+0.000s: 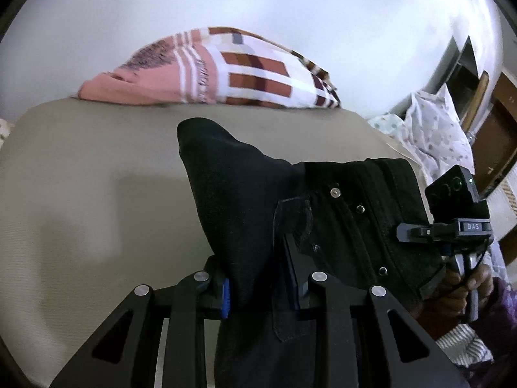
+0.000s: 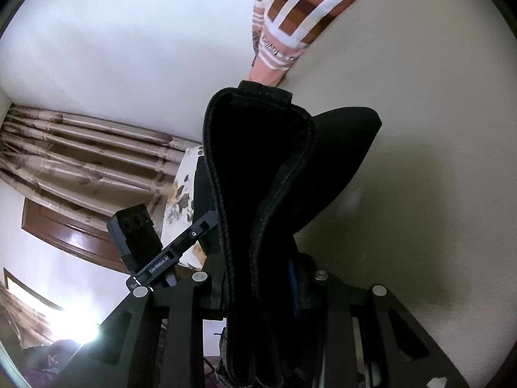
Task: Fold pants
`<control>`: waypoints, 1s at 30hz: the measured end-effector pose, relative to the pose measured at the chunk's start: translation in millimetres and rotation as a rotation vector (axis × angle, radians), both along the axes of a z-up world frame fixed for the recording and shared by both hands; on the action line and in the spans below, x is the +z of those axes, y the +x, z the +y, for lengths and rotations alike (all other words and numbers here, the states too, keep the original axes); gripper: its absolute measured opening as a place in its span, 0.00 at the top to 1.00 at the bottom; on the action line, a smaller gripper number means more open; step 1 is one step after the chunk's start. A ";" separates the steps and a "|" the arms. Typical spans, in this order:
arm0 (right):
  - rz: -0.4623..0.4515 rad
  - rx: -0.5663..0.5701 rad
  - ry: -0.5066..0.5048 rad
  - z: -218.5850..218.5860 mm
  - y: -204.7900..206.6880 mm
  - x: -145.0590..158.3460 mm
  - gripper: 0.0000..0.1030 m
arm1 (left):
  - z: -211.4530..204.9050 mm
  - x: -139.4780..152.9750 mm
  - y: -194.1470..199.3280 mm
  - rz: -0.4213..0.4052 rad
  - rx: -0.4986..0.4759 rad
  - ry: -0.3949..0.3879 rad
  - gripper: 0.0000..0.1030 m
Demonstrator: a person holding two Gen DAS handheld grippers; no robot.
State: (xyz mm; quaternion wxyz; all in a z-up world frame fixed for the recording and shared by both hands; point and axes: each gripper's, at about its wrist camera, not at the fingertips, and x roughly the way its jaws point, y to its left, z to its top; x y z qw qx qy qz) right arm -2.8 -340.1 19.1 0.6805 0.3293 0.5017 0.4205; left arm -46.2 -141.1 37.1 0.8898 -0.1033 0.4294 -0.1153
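Two claws, left claw [image 1: 261, 286] and right claw [image 2: 258, 278], each clamp one pair of black pants [image 1: 323, 200] above one bed [image 1: 97, 168].

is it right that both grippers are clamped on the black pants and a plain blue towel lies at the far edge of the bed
Not quite: the towel is pink with brown checks, not plain blue, as the left wrist view shows. Both the left gripper and right gripper do clamp the black pants.
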 end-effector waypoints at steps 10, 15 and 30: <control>-0.001 0.059 -0.006 65.3 43.3 3.6 0.74 | 58.0 9.4 14.8 -0.040 0.088 0.026 0.74; 0.002 0.076 -0.001 92.3 65.5 1.8 0.74 | 80.4 12.3 25.3 -0.053 0.126 0.039 0.74; 0.008 0.110 0.022 164.2 131.9 -10.7 0.74 | 147.8 9.3 70.1 -0.082 0.219 0.091 0.74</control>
